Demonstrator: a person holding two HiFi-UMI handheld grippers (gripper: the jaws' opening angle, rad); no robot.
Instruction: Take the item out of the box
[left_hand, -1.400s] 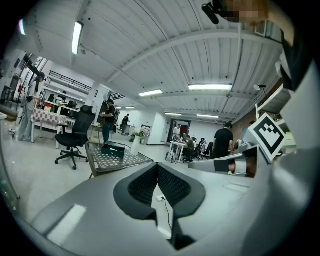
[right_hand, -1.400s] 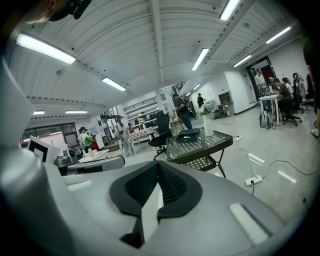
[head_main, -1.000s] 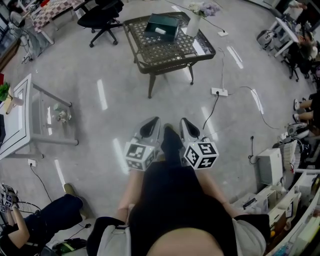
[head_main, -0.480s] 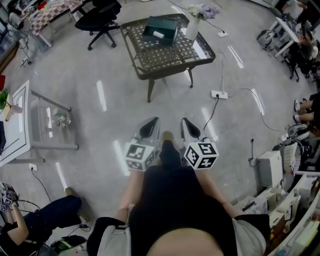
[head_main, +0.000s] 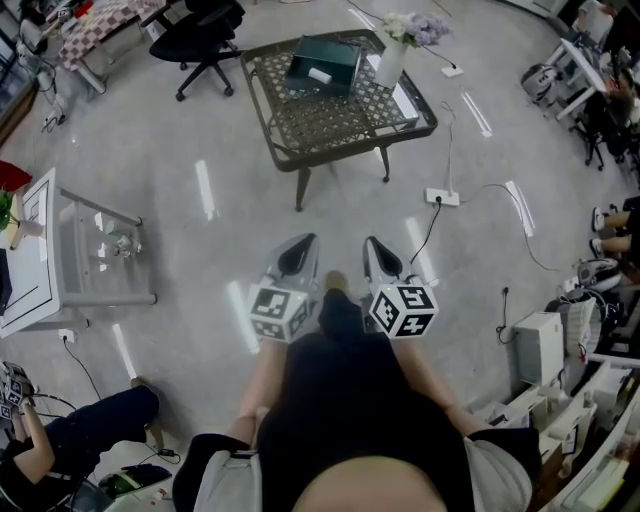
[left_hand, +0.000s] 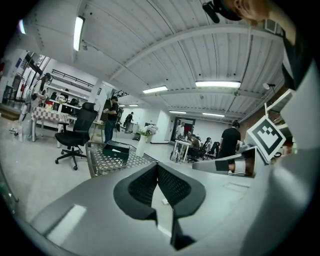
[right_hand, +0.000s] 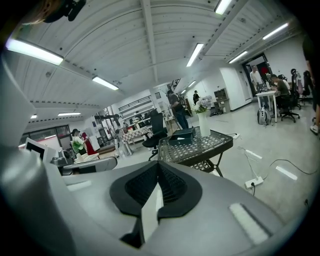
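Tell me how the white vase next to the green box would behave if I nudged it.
The vase looks tall and narrow with flowers on top, so it would probably tip easily. It may be ceramic or glass, hence fragile. It stands near the table edge, so a fall seems possible.

We count one lattice table (head_main: 320, 125). On it stand one green box (head_main: 322, 62) and one white vase (head_main: 388, 62). Past the table's far left corner is one black office chair (head_main: 195, 35). Well to the table's left is one glass side table (head_main: 95, 250). Right of the table lie two: one power strip (head_main: 441, 196) and a second power strip (head_main: 452, 71). Short of the table are two grippers: left gripper (head_main: 300, 250) and right gripper (head_main: 377, 252).
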